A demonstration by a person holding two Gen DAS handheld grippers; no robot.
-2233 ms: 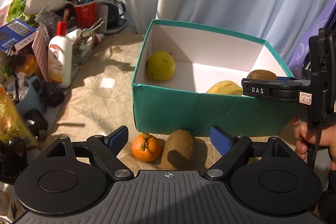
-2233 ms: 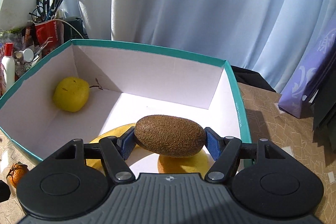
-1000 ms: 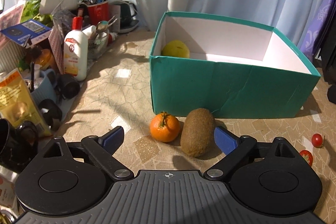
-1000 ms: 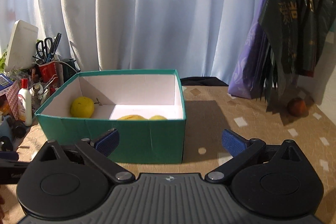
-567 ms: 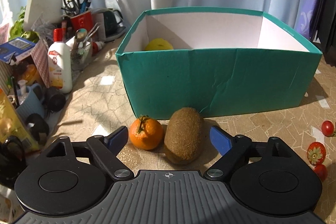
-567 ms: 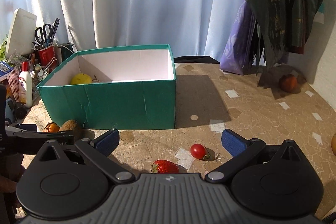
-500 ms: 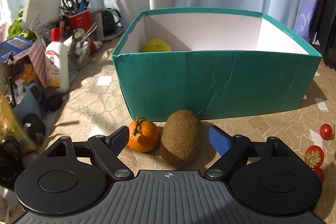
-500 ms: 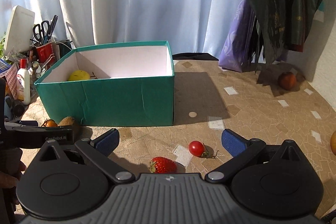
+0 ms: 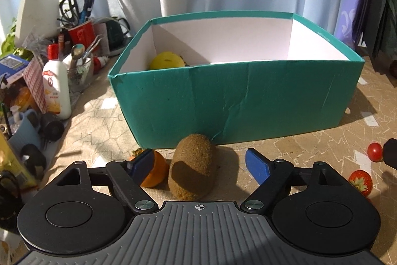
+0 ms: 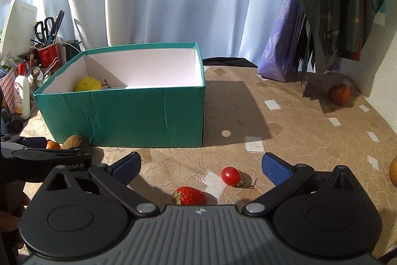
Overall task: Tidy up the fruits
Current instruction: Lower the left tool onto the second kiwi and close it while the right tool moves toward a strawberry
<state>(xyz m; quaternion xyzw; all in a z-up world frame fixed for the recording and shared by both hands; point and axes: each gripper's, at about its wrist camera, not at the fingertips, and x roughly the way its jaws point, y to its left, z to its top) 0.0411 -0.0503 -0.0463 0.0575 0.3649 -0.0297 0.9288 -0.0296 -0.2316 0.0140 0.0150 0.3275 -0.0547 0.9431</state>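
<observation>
A brown kiwi (image 9: 194,167) lies on the table just in front of the teal box (image 9: 235,101), with a small orange (image 9: 156,171) touching its left side. My left gripper (image 9: 198,158) straddles the kiwi. Its jaws are closing, and neither pad touches the kiwi. The left pad sits in front of the orange. A yellow fruit (image 9: 167,61) rests in the box's far left corner. My right gripper (image 10: 201,162) stands open over a strawberry (image 10: 191,195) and a cherry tomato (image 10: 230,175), to the right of the box (image 10: 129,111).
At the left stand a white bottle (image 9: 55,91), a red cup of scissors and pens (image 9: 80,32) and other clutter. A purple bag (image 10: 285,54) and dark hanging bags (image 10: 342,4) fill the back right. A reddish fruit (image 10: 339,94) lies beneath them.
My left gripper has come lower and closer around the kiwi, its jaws narrower, its left pad now covering part of the orange. My right gripper let go its kiwi, backed off the box and tilted down.
</observation>
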